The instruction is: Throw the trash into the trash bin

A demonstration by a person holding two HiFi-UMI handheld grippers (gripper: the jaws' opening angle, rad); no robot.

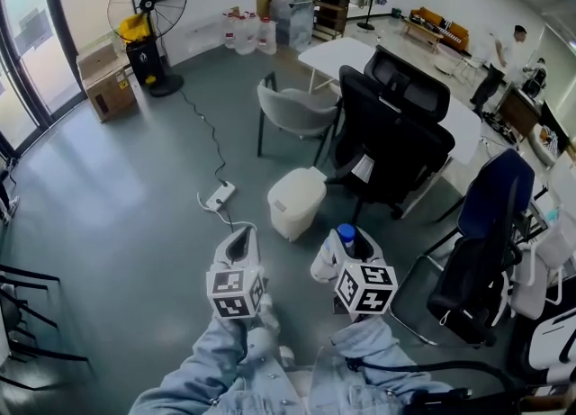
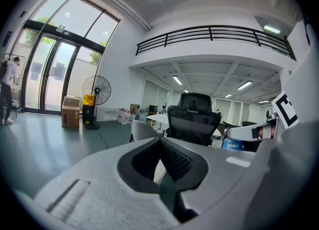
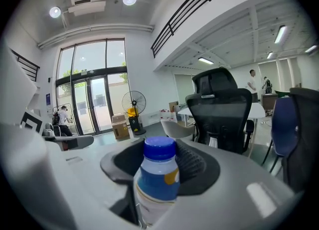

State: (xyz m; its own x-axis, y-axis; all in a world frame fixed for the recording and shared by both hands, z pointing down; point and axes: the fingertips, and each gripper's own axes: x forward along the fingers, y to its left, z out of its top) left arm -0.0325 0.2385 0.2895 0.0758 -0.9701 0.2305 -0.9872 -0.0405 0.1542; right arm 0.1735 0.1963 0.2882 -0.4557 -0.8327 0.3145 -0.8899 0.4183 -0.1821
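Note:
A small bottle [image 3: 157, 179] with a blue cap and a blue label stands upright between the jaws of my right gripper [image 3: 160, 150], which is shut on it. From the head view the bottle's cap [image 1: 346, 238] pokes up out of the right gripper [image 1: 351, 249]. A white trash bin [image 1: 295, 202] with a closed lid stands on the floor just ahead, between the two grippers. My left gripper [image 1: 238, 249] is level with the right one, to its left. Its jaws [image 2: 160, 159] are open with nothing between them.
A black office chair [image 1: 391, 134] stands right behind the bin, and a grey chair [image 1: 292, 112] is left of it by a white table [image 1: 346, 53]. A power strip [image 1: 220, 195] and its cable lie on the floor to the left. More chairs [image 1: 486, 242] crowd the right.

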